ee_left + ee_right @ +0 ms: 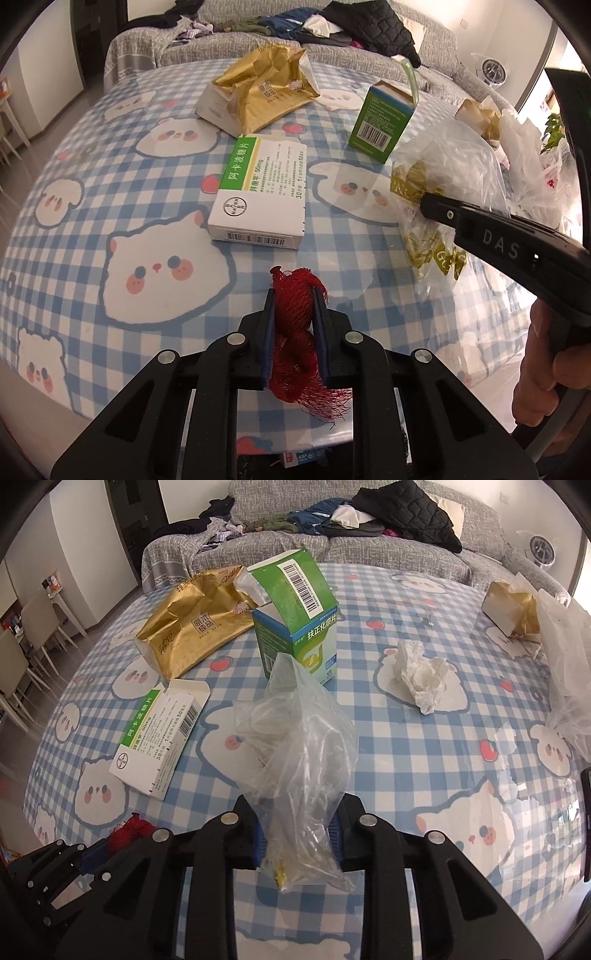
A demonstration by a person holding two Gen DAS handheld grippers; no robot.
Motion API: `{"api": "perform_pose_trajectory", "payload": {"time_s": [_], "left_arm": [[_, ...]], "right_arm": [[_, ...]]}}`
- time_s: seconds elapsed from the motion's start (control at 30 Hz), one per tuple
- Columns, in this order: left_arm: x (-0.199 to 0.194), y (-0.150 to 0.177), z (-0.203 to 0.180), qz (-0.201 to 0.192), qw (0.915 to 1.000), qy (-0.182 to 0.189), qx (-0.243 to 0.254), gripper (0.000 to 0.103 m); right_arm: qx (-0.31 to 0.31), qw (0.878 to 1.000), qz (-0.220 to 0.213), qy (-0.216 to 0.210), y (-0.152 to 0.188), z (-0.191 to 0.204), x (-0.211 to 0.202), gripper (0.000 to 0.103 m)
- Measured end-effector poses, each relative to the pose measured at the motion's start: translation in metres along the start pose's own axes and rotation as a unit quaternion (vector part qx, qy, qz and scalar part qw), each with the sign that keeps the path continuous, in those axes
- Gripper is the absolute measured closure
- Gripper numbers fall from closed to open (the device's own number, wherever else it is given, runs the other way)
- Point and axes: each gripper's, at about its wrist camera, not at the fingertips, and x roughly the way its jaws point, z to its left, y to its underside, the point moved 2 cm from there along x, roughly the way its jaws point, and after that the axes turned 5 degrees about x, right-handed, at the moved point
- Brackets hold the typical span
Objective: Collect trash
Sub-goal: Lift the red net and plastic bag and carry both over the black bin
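Observation:
My left gripper [293, 295] is shut on a red mesh net [295, 317] just above the table's near edge; the net also shows in the right wrist view [129, 832]. My right gripper [297, 805] is shut on a crumpled clear plastic bag [303, 746] with yellow-green wrappers inside, also in the left wrist view [447, 173]. On the checked tablecloth [110, 184] lie a white and green medicine box [262, 192], an open green and blue carton [380, 122], a gold tissue packet [258, 92] and a crumpled white tissue [421, 675].
A second gold packet [513, 609] and a white plastic bag [569, 657] sit at the table's right edge. A grey sofa [369, 550] piled with clothes stands behind the table. Dining chairs [26, 646] stand at the left.

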Motion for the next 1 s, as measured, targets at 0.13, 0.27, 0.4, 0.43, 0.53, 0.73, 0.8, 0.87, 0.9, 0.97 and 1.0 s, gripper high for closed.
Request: {"api": "perform_pose_trajectory", "payload": {"time_s": [0.13, 0.27, 0.4, 0.43, 0.53, 0.73, 0.8, 0.87, 0.9, 0.97, 1.0], "left_arm": [[-0.011, 0.006, 0.004, -0.005, 0.9999, -0.009, -0.008, 0.086], [-0.018, 0.016, 0.006, -0.003, 0.9998, -0.014, -0.012, 0.086], [-0.027, 0.026, 0.007, -0.005, 0.9997, -0.018, -0.014, 0.086], [-0.031, 0.029, 0.007, -0.007, 0.9997, -0.019, -0.013, 0.086], [-0.042, 0.036, 0.006, -0.013, 0.9997, -0.016, -0.012, 0.086], [-0.060, 0.053, 0.007, -0.025, 0.9995, -0.017, -0.006, 0.086], [-0.064, 0.062, 0.009, -0.025, 0.9994, -0.021, -0.005, 0.086], [-0.066, 0.070, 0.012, -0.024, 0.9995, -0.018, -0.007, 0.086], [-0.068, 0.075, 0.013, -0.023, 0.9996, -0.016, -0.008, 0.086], [-0.071, 0.081, 0.015, -0.022, 0.9996, -0.015, -0.008, 0.086], [-0.075, 0.086, 0.016, -0.024, 0.9996, -0.015, -0.006, 0.086]], "right_arm": [[0.003, 1.000, -0.006, -0.003, 0.008, 0.001, -0.013, 0.078], [-0.001, 1.000, -0.012, -0.002, 0.016, 0.003, -0.026, 0.078], [0.001, 1.000, -0.018, -0.005, 0.025, 0.001, -0.043, 0.078], [0.000, 1.000, -0.020, -0.004, 0.026, 0.001, -0.046, 0.078], [-0.003, 1.000, -0.026, -0.004, 0.035, 0.002, -0.059, 0.078], [-0.012, 0.999, -0.036, -0.014, 0.057, 0.004, -0.081, 0.078], [-0.006, 0.999, -0.037, -0.020, 0.064, 0.003, -0.086, 0.078], [-0.004, 0.999, -0.040, -0.024, 0.072, 0.002, -0.091, 0.078], [-0.004, 0.999, -0.041, -0.025, 0.075, 0.003, -0.093, 0.078], [-0.009, 0.999, -0.042, -0.025, 0.081, 0.007, -0.096, 0.078], [-0.014, 0.999, -0.043, -0.022, 0.083, 0.009, -0.098, 0.078]]}}
